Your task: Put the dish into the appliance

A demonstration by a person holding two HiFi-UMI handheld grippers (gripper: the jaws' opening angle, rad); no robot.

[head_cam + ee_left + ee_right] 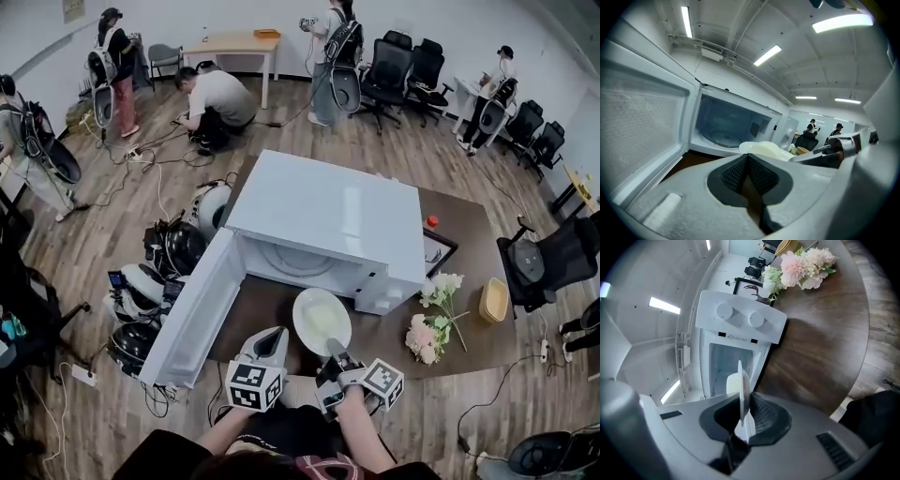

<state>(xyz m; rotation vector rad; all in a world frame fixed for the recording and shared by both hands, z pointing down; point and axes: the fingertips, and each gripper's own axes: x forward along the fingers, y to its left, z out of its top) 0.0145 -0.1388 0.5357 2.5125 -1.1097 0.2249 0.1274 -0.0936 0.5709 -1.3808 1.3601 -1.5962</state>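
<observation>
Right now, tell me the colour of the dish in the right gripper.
White, with a pale cream centre; the dish shows best in the head view.

**Occluded and Unresolved Regions**

Head view: the roof of the microwave (pixel 328 211) hides most of its cavity, and only a front arc of the turntable (pixel 298 261) shows. The rim of the dish (pixel 322 319) at 6 o'clock disappears under the right gripper (pixel 332 351). A red object (pixel 431 221), at 1 o'clock from the microwave, is too small to identify. Right gripper view: the dish appears edge-on, its lower rim buried between the pads. Left gripper view: the left gripper (pixel 748 157) covers the dish's near half.
</observation>
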